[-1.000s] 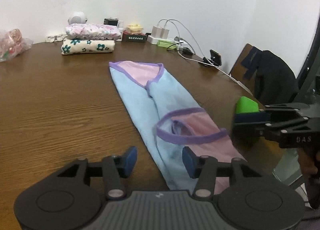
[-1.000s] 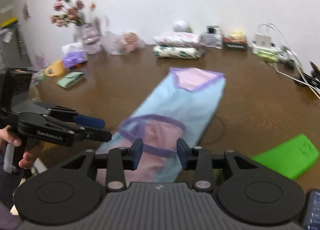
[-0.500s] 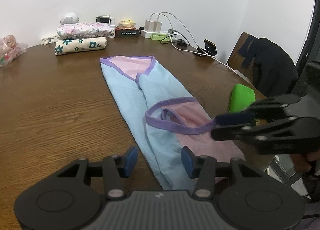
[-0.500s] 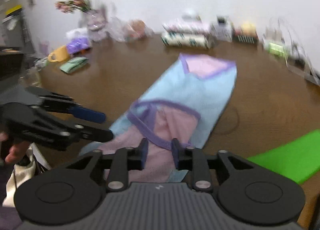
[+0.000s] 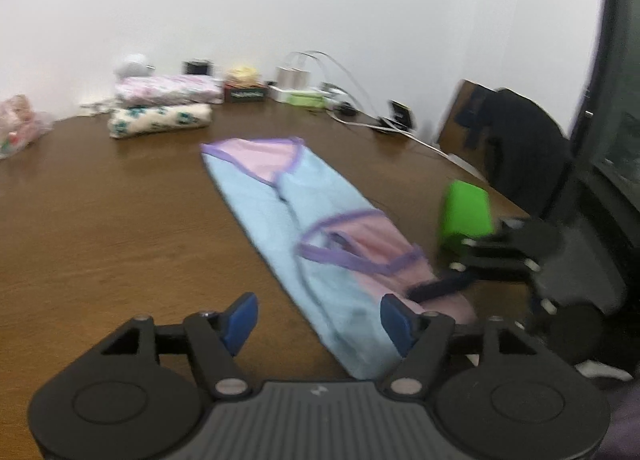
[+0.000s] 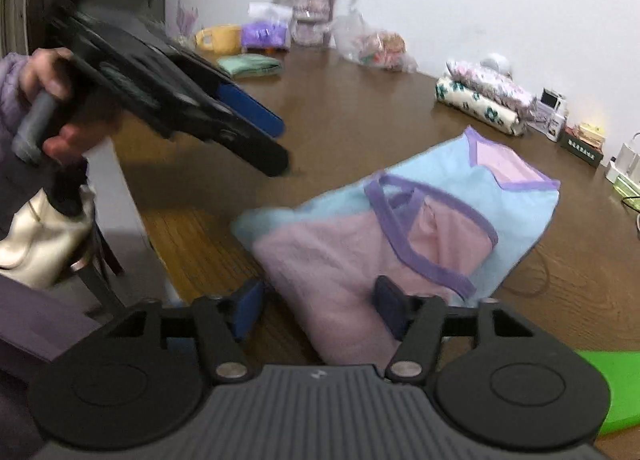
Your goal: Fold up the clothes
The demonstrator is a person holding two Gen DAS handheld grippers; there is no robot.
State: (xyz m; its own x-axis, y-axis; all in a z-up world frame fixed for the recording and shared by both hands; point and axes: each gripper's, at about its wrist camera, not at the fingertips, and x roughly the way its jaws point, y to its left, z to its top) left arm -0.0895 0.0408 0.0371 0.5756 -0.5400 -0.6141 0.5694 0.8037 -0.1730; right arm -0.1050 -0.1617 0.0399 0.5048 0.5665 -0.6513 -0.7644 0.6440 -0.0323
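Right wrist: tool (image 6: pixel 318 310) astride garment (image 6: pixel 400 236).

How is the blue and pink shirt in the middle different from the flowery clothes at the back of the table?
The light blue and pink garment with purple trim lies long and only partly folded; the floral clothes are folded into short bundles. The garment is plain blocks of colour; the floral clothes are patterned. The garment lies alone near the open left gripper and right gripper; the floral clothes are stacked by the wall. Both rest on the brown wooden table.

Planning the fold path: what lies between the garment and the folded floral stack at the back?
Only bare table lies between the garment and the floral stack, shown in the left wrist view.
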